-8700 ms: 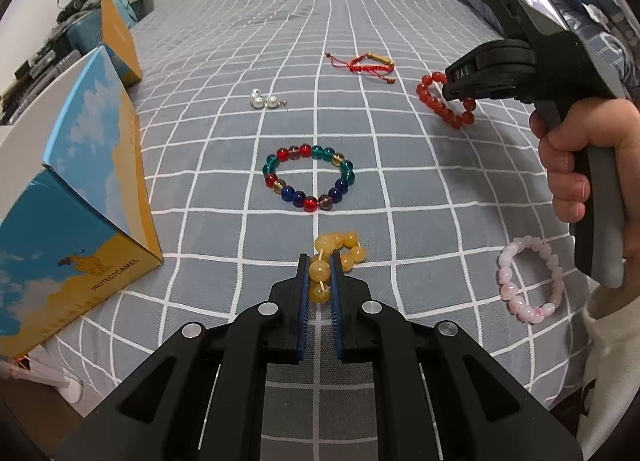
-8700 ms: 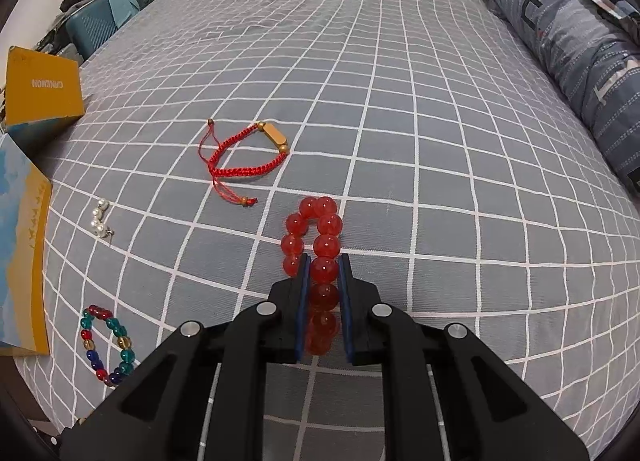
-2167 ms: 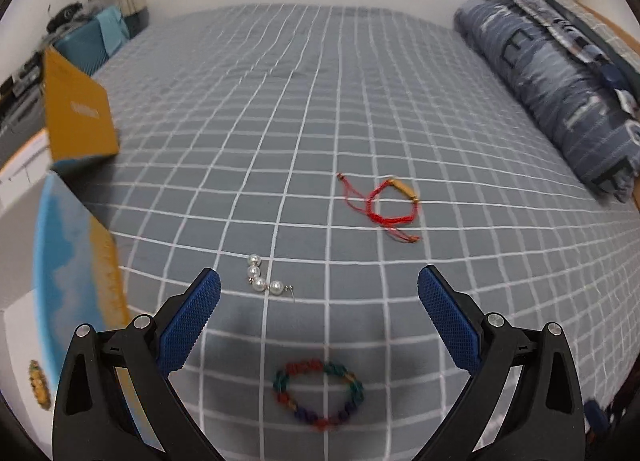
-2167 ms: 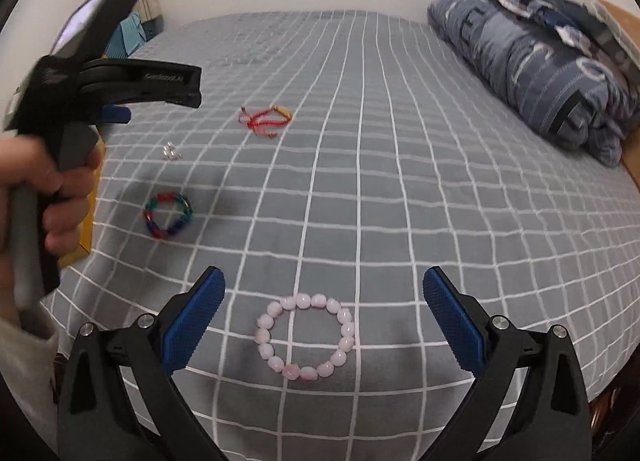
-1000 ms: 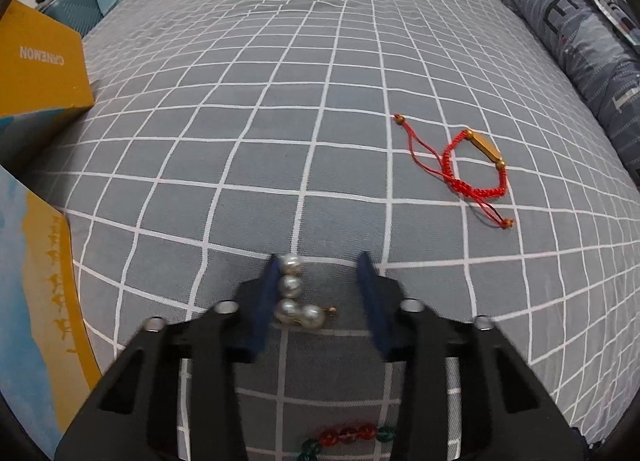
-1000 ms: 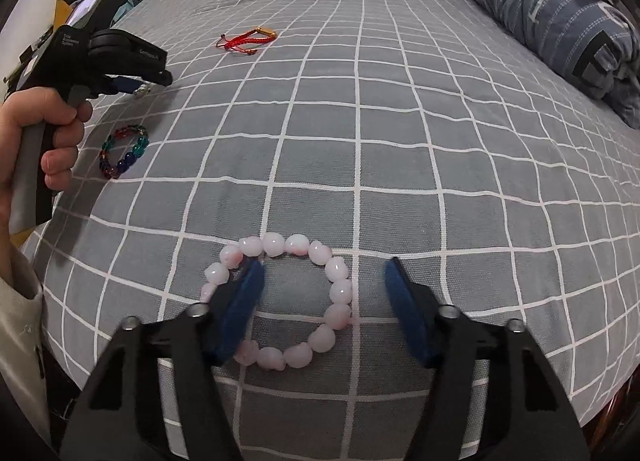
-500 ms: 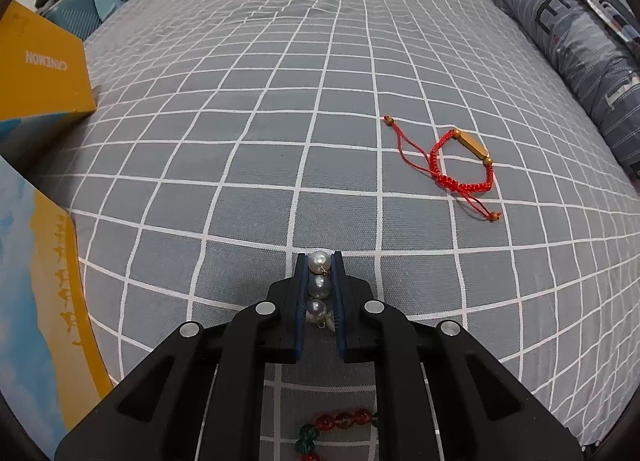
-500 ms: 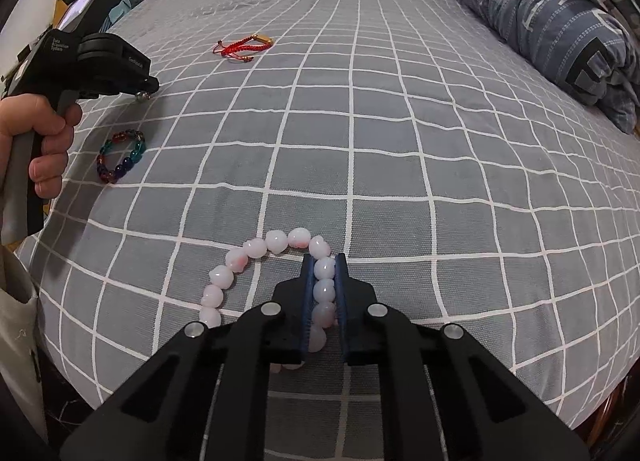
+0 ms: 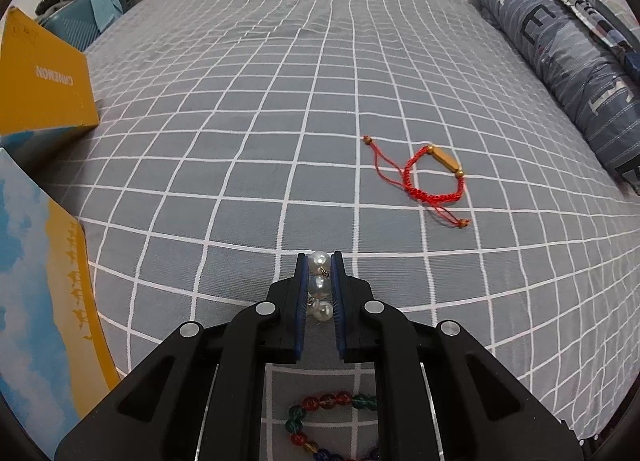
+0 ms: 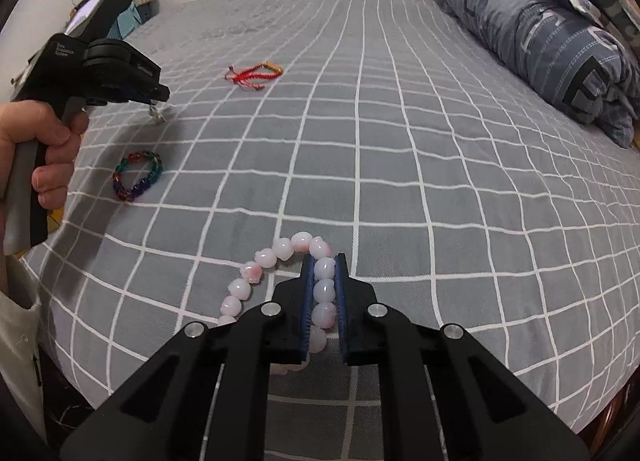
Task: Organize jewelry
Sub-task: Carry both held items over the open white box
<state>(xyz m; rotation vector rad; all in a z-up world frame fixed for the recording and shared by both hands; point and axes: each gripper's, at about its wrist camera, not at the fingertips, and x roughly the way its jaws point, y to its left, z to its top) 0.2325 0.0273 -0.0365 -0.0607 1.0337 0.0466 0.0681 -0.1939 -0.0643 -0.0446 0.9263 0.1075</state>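
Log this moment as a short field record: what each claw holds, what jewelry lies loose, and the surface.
left claw: shut on the pearl piece
right claw: shut on the pink bead bracelet
loose jewelry: red cord bracelet; multicolour bead bracelet
surface: grey checked bedspread
left edge: yellow and blue boxes
right edge: blue pillows

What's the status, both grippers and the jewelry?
Left gripper shut on pearl piece. Right gripper shut on pink bracelet. Red cord bracelet, multicolor bracelet on bedspread. Nothing obstructing.
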